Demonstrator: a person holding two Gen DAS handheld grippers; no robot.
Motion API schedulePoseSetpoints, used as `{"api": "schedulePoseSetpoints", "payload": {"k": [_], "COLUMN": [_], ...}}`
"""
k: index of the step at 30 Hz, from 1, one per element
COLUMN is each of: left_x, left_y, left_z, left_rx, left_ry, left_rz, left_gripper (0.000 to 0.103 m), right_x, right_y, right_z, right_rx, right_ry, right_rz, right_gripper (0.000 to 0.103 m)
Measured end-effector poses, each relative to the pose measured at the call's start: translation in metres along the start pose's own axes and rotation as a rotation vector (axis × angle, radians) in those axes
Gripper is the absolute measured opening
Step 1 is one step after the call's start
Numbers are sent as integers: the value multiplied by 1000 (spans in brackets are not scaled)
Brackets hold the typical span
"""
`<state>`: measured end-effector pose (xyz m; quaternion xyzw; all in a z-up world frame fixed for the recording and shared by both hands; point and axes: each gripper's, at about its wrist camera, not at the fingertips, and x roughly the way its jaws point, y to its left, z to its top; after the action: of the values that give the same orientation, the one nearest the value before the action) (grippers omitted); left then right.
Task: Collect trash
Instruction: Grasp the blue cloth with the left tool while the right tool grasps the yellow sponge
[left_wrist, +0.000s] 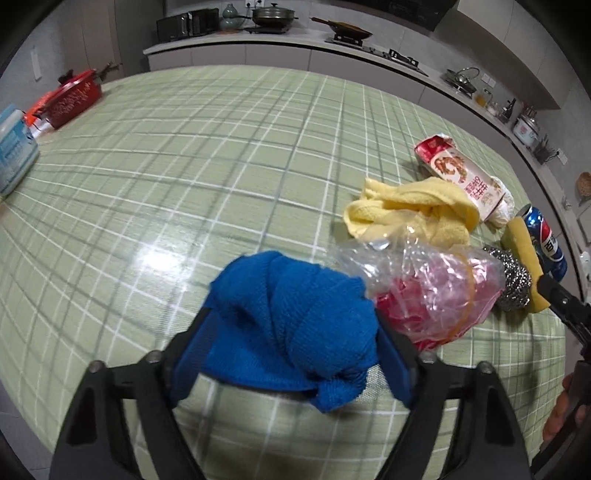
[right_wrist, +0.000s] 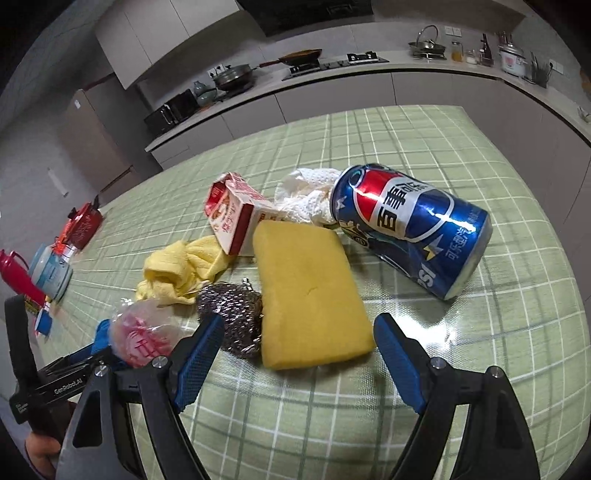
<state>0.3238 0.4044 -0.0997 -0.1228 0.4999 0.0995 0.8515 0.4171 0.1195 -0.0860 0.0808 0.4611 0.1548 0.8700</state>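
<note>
A bunched blue cloth (left_wrist: 295, 325) fills the gap of my left gripper (left_wrist: 295, 332), whose pads press on both its sides on the green checked table (left_wrist: 184, 184). Just right of it lies a crumpled clear plastic bag (left_wrist: 424, 291) with red inside. My right gripper (right_wrist: 299, 343) stands open around the near end of a yellow sponge (right_wrist: 310, 291), with a steel wool ball (right_wrist: 232, 317) beside its left finger. A dented blue Pepsi can (right_wrist: 413, 229) lies on its side to the right. Behind are a milk carton (right_wrist: 236, 218), crumpled white paper (right_wrist: 306, 195) and a yellow cloth (right_wrist: 177, 269).
At the table's far left stand a red pot (left_wrist: 74, 98) and a pack of wipes (left_wrist: 14, 155); a red bottle (right_wrist: 18, 273) is near them. The kitchen counter (left_wrist: 295, 44) with pans runs behind the table. A hand (left_wrist: 565, 413) holds the right gripper's handle.
</note>
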Motion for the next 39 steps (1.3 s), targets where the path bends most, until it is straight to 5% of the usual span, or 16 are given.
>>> {"api": "schedulePoseSetpoints", "payload": {"k": [4,11,13,19,29,39], "left_x": [1,7,9,10,13,12], "left_y": [1,-1,-1,0,-1,-2], "left_z": [2,12,14,16,18,17], "left_rx": [7,10,11,12,29,36], "left_ry": [-5,-20,-23,-26,-26,-26], "left_rz": [-21,-26,-23,-16,-12,-9], "left_gripper": [62,59,59,59,59,59], "right_x": [9,11,9,6,16,1], "right_y": [-2,-6,-4,-2,4,11], "right_z": [3,3,3,3,3,-2], "right_rx": [17,40,36,21,-23,-62], "right_ry": [4,0,-3,-6,26,3], "right_rz": [-9,-10,-1,7,-29,-34], "right_gripper": [85,84,71,55,55,29]}}
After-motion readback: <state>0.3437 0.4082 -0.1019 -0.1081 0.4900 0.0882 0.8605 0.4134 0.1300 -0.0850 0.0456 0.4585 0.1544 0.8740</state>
